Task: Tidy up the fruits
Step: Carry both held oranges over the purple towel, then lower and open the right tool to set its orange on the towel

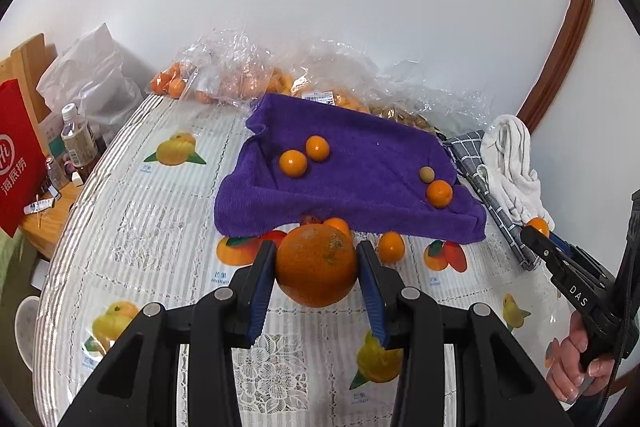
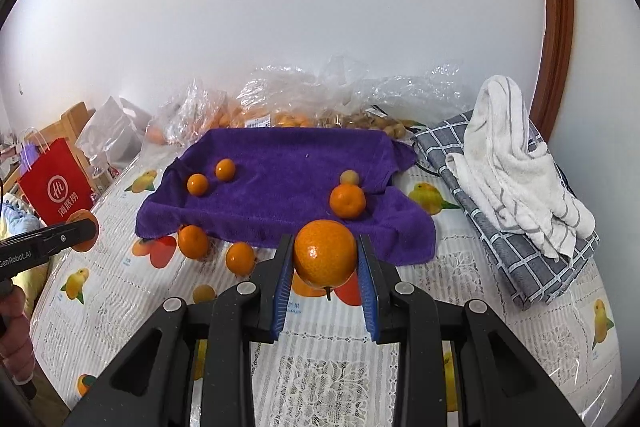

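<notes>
My left gripper (image 1: 317, 259) is shut on a large orange (image 1: 316, 265), held above the table just in front of the purple towel (image 1: 360, 155). My right gripper (image 2: 325, 259) is shut on a smaller orange (image 2: 325, 253), held in front of the towel's near edge (image 2: 280, 223). On the towel lie two small oranges (image 1: 293, 163) at the left, and a mandarin (image 1: 439, 193) with a small pale fruit (image 1: 426, 174) at the right. Two loose oranges (image 2: 193, 241) (image 2: 240, 258) lie on the tablecloth before the towel.
Clear plastic bags of fruit (image 1: 240, 75) line the wall behind the towel. A checked cloth with a white towel (image 2: 512, 163) lies at the right. A red paper bag (image 2: 56, 187), bottles (image 1: 78, 139) and a wooden side table stand off the table's left edge.
</notes>
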The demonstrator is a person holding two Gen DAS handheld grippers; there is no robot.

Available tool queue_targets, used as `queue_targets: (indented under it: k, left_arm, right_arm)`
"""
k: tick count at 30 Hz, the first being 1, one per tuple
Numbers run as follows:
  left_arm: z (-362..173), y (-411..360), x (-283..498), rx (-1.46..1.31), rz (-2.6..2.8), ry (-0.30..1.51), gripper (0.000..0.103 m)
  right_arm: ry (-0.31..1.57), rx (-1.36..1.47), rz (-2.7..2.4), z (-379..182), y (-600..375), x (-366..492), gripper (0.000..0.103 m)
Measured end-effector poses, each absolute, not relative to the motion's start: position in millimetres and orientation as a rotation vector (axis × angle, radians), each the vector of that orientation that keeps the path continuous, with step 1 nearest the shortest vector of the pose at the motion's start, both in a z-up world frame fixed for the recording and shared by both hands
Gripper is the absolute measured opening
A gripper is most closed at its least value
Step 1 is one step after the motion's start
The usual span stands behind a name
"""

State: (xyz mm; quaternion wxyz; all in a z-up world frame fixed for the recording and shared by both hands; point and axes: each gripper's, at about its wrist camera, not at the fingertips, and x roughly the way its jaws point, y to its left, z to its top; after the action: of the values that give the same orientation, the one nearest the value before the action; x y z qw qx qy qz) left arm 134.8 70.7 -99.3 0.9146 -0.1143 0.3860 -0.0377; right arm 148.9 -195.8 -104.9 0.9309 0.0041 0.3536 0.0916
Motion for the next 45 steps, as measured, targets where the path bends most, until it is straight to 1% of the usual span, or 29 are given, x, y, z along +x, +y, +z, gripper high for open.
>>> queue_targets:
  k: [9, 18, 26, 38, 45]
  left_arm:
    - [-90, 70, 150, -0.215, -0.075, 0.780, 0.039]
    - [-98, 77, 174, -0.246, -0.084, 0.797, 0.039]
    - [-110, 87, 205, -0.276, -0.079, 0.822, 0.039]
    - [-142, 89, 265, -0.304, -0.084, 0.890, 0.039]
    - [-163, 81, 289, -0.302, -0.102, 0.934, 0.039]
  right_arm:
    - [0.728, 0.034, 0.169, -104, -205, 166, 0.030]
    - [0.764, 0.040, 0.157, -120, -206, 195, 0.030]
    - [0.813, 0.056, 0.169, -143, -203, 228, 0.030]
    - [0.906, 0.061, 0.255, -188, -165, 294, 0.030]
    - [0.936, -0.001, 0.283, -204, -141, 313, 0.030]
